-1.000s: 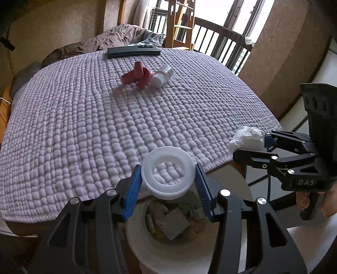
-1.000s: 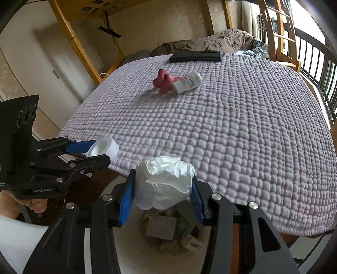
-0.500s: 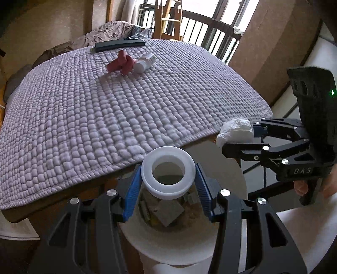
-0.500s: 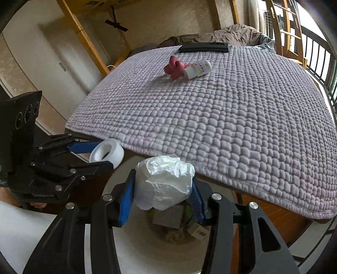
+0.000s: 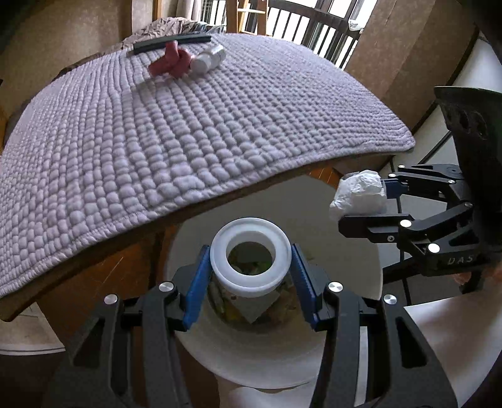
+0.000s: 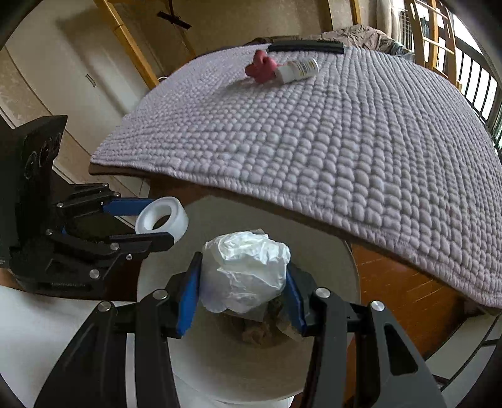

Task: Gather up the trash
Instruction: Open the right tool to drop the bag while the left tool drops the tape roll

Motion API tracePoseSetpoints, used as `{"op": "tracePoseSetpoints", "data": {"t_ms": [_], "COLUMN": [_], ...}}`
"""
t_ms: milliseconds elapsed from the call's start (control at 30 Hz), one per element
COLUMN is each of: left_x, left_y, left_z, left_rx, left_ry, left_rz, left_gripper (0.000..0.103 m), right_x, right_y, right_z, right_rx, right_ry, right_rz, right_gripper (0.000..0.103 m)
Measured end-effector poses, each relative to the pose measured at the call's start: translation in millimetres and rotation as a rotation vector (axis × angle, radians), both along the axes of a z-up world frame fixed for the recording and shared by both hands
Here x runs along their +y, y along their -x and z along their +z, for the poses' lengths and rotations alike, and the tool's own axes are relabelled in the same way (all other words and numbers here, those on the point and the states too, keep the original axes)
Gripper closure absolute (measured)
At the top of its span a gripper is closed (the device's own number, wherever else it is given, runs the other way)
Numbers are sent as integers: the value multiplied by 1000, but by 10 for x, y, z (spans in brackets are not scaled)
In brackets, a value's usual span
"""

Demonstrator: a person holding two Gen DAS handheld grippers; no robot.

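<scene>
My left gripper is shut on a white tape roll and holds it over the mouth of a white trash bin that has scraps inside. My right gripper is shut on a crumpled white plastic wad above the same bin. The right gripper also shows at the right of the left wrist view, and the left gripper with its roll shows at the left of the right wrist view. On the bed lie a pink object and a white pill bottle.
A bed with a lilac quilt overhangs the bin. A long black bar lies at the far end of the quilt, near a rumpled brown blanket. A balcony railing stands behind the bed.
Both grippers have drawn back from the bed edge and lowered over the bin, each still holding its item. The bin mouth now lies directly beneath them.
</scene>
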State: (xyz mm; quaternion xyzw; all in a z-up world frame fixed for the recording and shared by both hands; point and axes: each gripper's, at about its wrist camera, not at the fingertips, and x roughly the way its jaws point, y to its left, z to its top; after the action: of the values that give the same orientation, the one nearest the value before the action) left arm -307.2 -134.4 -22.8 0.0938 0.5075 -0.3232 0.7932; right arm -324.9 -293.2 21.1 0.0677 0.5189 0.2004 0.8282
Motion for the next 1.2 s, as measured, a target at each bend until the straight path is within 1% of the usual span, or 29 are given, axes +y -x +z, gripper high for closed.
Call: {"op": "tracePoseSetpoints", "data": {"t_ms": [367,600,700,733,767,800,867,933,1000,1067,1133,1167,1200], "left_x": [-60,-90,-57,-54,-39,-28,28,67,130,217,302,348,396], "left_y": [-46,-50,-26,-26,-33,-36,-41,-52,-70,-68,-58,-75,-116], "left_z": [-235,-385,-418,-428,-440,-437,-415,-382,-294,-126,84,200,314], "left_rx": [27,43,47,53,59,61,67,70,70,54,16,-10,-47], "left_ry": [-36,-50,-42,-37,-38,-35,-5,5,31,80,129,152,169], "left_rz": [-11,-7,-13,-18,-17,-12,-20,-22,-30,-49,-67,-69,-59], "left_gripper": [51,51,51,48,30,17,17,17,17,17,17,14,6], "right_x": [34,39,36,26,26,23,21,24,24,13,-1,-20,-32], "right_y": [-46,-70,-74,-47,-32,-26,-15,-26,-41,-43,-44,-61,-80], "right_z": [-217,-250,-268,-267,-254,-235,-173,-109,-7,161,323,424,495], "right_rx": [46,62,73,73,65,54,32,7,-35,-102,-167,-220,-265], "right_ry": [11,12,7,-6,-9,-1,0,15,30,34,49,78,105], "right_rz": [-2,-1,3,10,7,-2,4,11,22,37,39,25,8], "right_gripper": [56,56,54,46,38,27,26,26,26,24,10,8,4]}}
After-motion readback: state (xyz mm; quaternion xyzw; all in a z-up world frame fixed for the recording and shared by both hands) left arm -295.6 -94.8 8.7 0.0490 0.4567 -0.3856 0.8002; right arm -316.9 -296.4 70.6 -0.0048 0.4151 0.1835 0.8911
